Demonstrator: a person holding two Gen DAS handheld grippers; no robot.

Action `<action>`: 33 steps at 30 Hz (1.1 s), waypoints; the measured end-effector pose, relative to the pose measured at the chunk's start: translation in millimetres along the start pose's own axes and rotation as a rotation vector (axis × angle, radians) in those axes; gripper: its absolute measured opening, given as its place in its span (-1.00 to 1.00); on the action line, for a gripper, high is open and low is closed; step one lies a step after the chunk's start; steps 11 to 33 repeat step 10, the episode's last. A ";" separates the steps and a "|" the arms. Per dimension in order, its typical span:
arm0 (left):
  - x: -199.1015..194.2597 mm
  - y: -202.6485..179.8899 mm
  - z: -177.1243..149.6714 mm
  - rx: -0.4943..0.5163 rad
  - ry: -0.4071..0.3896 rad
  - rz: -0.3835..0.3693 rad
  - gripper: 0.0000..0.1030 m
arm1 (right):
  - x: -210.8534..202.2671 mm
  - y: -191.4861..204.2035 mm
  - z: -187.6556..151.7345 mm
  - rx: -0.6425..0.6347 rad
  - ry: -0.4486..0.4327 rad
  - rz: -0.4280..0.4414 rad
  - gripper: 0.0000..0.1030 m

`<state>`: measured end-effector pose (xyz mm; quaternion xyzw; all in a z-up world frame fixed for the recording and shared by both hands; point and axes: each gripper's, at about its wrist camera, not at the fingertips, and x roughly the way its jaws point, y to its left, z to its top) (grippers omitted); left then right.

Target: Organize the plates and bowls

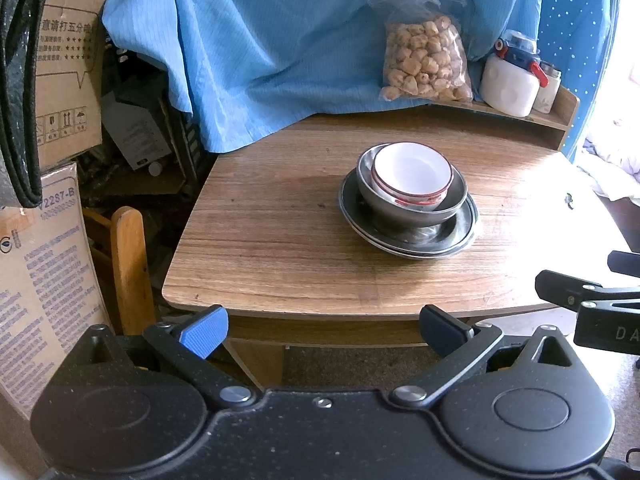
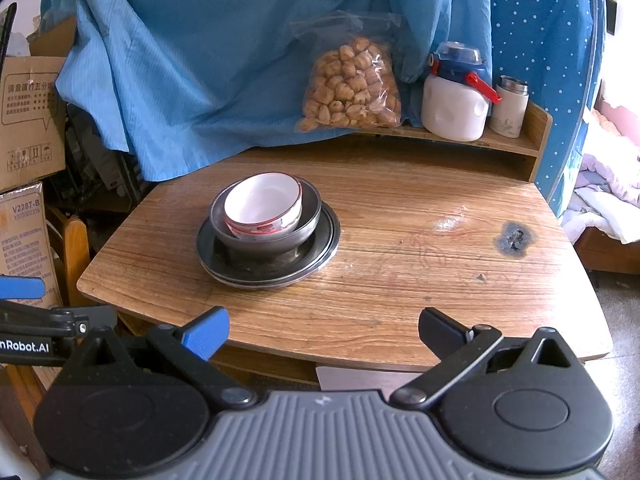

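A white bowl with a red rim (image 1: 412,174) (image 2: 262,202) sits tilted inside a steel bowl (image 1: 384,200) (image 2: 260,242). The steel bowl stands on stacked steel plates (image 1: 440,240) (image 2: 316,256) on the wooden table (image 1: 280,248) (image 2: 400,280). My left gripper (image 1: 322,330) is open and empty, held back at the table's near edge. My right gripper (image 2: 324,332) is open and empty, also at the near edge. The right gripper's side shows in the left wrist view (image 1: 588,300). The left gripper's side shows in the right wrist view (image 2: 44,320).
A bag of nuts (image 1: 426,60) (image 2: 352,86), a white jug with a blue lid (image 1: 510,80) (image 2: 456,100) and a steel flask (image 2: 508,106) stand on a raised shelf at the back. Blue cloth (image 1: 260,40) hangs behind. Cardboard boxes (image 1: 60,80) and a wooden chair (image 1: 128,264) stand left.
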<state>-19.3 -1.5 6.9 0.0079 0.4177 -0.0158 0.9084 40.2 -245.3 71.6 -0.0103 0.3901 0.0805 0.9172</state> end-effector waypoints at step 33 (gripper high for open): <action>3.9 -0.3 2.7 0.007 0.001 -0.018 0.97 | 2.8 -2.1 1.8 0.005 0.009 -0.003 1.00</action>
